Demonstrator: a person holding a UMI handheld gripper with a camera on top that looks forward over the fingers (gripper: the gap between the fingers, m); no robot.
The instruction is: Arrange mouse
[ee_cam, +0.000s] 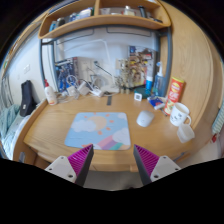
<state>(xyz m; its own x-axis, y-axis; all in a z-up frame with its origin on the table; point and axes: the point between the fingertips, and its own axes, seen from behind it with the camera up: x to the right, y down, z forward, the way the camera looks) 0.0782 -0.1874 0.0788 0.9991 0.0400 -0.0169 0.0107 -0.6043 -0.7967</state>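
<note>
A white mouse (146,118) lies on the wooden desk (60,115), just right of a pastel patterned mouse mat (98,129). My gripper (114,160) hovers at the desk's near edge, well short of the mouse, which lies beyond and a little right of the fingers. The two magenta-padded fingers (79,160) stand wide apart with nothing between them. Through the gap shows the desk's front edge and the mat's near side.
Right of the mouse stand a white mug (179,114), another cup (185,131) and an orange box (176,90). Bottles, cables and small clutter (100,82) line the back of the desk under a shelf (100,22). A white bottle (50,93) stands at the left.
</note>
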